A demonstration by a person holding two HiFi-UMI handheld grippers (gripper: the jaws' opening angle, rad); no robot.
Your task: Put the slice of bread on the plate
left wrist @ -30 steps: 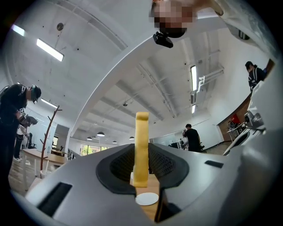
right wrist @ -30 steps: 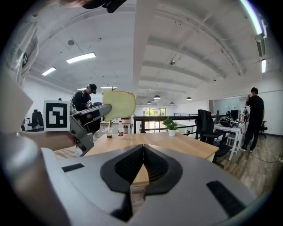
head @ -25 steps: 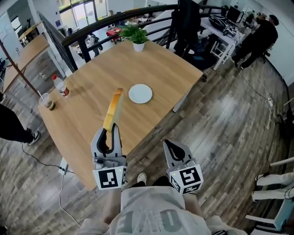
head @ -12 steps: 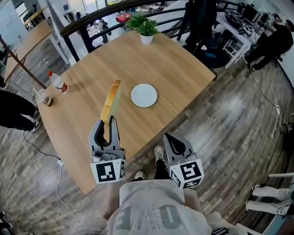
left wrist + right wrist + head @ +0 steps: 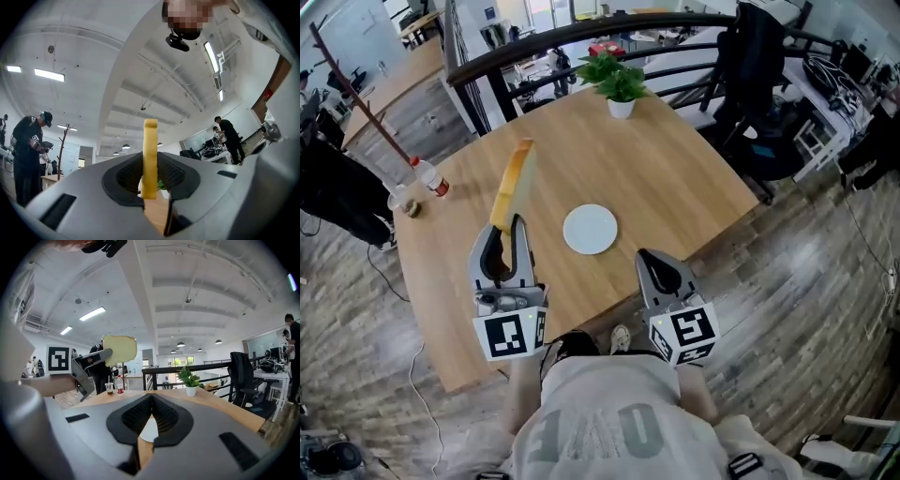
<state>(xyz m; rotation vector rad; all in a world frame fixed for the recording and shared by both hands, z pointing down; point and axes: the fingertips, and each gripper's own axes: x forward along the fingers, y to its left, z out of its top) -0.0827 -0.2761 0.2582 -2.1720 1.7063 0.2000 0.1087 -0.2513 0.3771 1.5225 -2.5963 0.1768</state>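
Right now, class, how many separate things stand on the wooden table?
4: a white plate near the middle, a potted plant at the far edge, a bottle and a cup together at the left edge. The left gripper and right gripper may hide more.

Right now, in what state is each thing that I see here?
slice of bread: held upright on edge
plate: empty, flat on the table
left tool: shut on the slice of bread
right tool: shut, empty
bottle: upright, capped

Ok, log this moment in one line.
left gripper: shut on bread slice, in air | right gripper: shut, empty | plate: empty
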